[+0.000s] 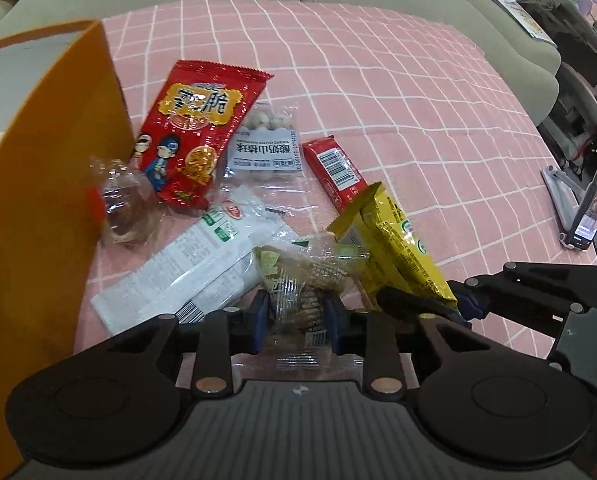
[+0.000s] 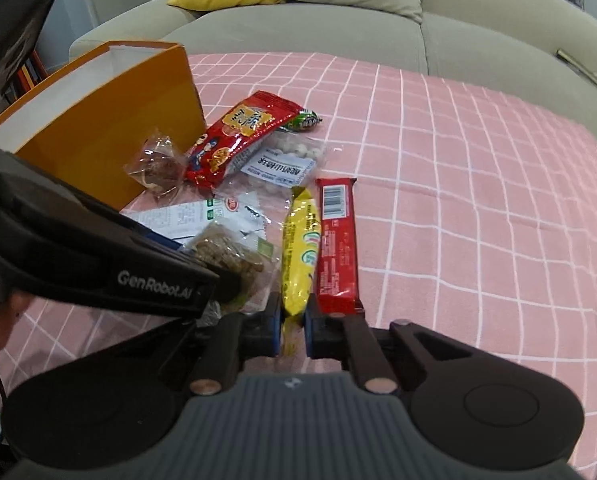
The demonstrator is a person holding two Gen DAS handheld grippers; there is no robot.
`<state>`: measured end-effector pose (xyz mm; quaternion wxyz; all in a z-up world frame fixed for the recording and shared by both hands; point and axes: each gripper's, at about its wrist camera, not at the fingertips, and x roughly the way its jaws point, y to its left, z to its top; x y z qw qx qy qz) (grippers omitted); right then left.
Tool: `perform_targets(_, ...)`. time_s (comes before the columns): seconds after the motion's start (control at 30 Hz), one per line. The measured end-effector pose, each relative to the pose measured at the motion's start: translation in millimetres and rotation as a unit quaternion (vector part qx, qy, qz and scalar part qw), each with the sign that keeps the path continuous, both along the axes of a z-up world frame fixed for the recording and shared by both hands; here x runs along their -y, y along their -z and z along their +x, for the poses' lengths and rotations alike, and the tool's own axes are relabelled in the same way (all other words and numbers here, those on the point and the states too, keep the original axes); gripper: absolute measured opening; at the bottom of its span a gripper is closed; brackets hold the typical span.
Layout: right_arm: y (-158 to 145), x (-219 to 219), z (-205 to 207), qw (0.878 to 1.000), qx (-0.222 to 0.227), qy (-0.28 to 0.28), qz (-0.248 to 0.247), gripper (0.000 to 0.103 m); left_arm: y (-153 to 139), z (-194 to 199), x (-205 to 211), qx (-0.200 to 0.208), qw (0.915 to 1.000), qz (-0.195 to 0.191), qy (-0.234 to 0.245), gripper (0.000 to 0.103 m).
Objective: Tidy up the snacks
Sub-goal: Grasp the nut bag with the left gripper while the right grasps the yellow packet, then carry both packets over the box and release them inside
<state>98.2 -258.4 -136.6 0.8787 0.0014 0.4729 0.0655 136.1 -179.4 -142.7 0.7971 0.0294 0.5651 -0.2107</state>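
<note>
A: Left wrist view: left tool [image 1: 297, 320] clamped on the clear plastic packet of brown crunchy snack [image 1: 298, 292], blue pads pressing both its sides. Packet sits at 6 o'clock of the pile.

B: Right one?

A: Right wrist view: right tool [image 2: 292, 330] pinched tight on the near end of the yellow foil snack pack [image 2: 300, 256]. Pack runs toward 12 o'clock, with the red chocolate bar wrapper with barcode [image 2: 336, 240] touching it on the 3 o'clock side.

B: Rest of the pile?

A: All on the pink grid-pattern cloth [image 2: 458, 200]. Big red printed snack bag with cartoon figures [image 1: 194, 128] at 11 o'clock, partly over the clear bag of white round balls [image 1: 264, 148]. White flat sachet with green print [image 1: 194, 264] at 9 o'clock of the left tool. Crinkled clear wrapper with a brown piece [image 2: 158, 168] lies against the orange cardboard box [image 2: 110, 128].

B: Box state?

A: Open top, white inside, at 10 o'clock. Contents not visible. Small green candy [image 2: 308, 120] peeks out behind the red bag at 12 o'clock. Beige sofa [image 2: 338, 28] beyond the cloth.
</note>
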Motion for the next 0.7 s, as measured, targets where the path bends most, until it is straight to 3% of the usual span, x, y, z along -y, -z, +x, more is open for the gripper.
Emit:
perform_targets(0.23,-18,-4,-17,1.000,0.005,0.007,0.018,0.006,-20,-19,-20,0.018,0.9996,0.005,-0.021,0.032)
perform_targets(0.7,-62,-33,-60,0.998,0.028,0.003,0.056,0.006,-83,-57,-64,0.064,0.9960,-0.027,-0.055,0.032)
